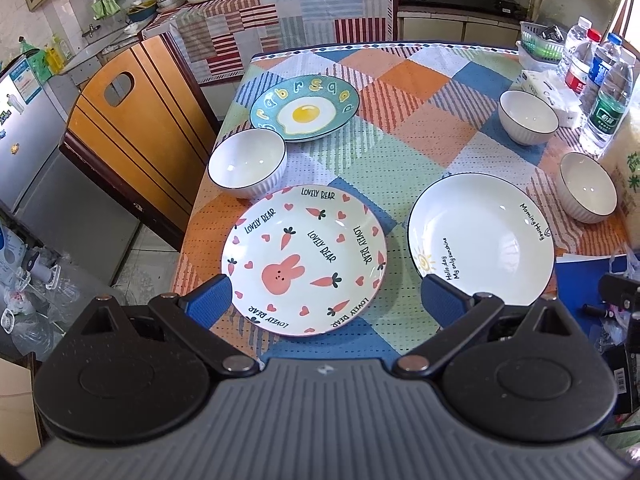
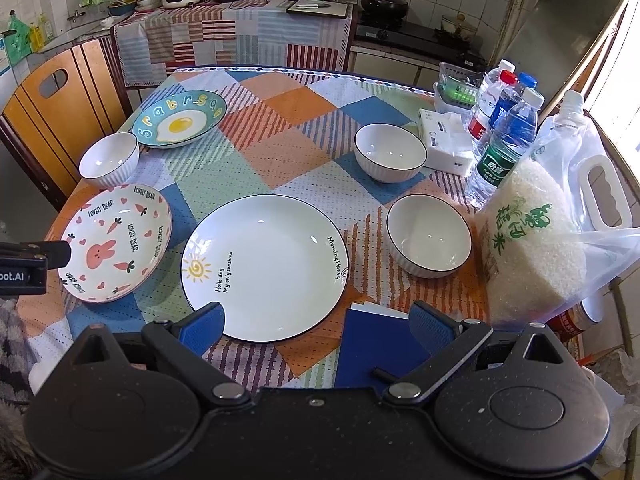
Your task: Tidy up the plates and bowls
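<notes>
On the checked tablecloth lie three plates: a pink bunny plate [image 1: 304, 264] [image 2: 116, 242], a white sun plate [image 1: 482, 238] [image 2: 264, 266] and a teal fried-egg plate [image 1: 304, 108] [image 2: 180, 119]. Three white ribbed bowls stand apart: one beside the bunny plate [image 1: 247, 162] [image 2: 109, 159], two on the right [image 1: 528, 116] [image 1: 588, 186] [image 2: 390, 152] [image 2: 429, 235]. My left gripper [image 1: 326, 300] is open and empty above the near edge of the bunny plate. My right gripper [image 2: 316, 322] is open and empty above the near edge of the sun plate.
Water bottles [image 2: 504, 136], a tissue pack [image 2: 446, 142], a green basket [image 2: 460, 88] and a bag of rice [image 2: 532, 240] crowd the table's right side. A blue booklet [image 2: 376, 348] lies at the near edge. A wooden chair [image 1: 132, 128] stands at the left.
</notes>
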Tool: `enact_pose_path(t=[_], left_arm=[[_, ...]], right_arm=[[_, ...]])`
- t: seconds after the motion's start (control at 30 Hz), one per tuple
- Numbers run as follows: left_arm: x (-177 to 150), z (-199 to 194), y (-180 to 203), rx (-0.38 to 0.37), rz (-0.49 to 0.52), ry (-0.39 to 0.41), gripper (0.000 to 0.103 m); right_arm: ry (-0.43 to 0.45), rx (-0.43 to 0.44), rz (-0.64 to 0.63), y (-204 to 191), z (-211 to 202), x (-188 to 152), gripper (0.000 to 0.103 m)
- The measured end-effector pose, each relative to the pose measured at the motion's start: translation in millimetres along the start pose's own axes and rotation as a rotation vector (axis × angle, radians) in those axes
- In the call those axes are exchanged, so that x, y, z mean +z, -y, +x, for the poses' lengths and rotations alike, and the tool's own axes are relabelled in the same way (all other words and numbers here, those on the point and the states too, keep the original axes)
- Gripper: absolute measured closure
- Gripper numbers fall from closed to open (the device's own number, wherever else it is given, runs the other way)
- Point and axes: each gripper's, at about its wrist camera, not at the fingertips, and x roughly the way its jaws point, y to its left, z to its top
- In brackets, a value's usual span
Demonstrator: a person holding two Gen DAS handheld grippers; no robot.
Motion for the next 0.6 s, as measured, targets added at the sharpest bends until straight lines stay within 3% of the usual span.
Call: enact_pose_path(t=[0.6], left_arm=[[-4.6, 5.8, -3.0, -0.011, -0.003, -0.015, 0.002]], right_arm=[[-0.007, 0.005, -0.003, 1.0, 6.6, -2.4, 0.003]])
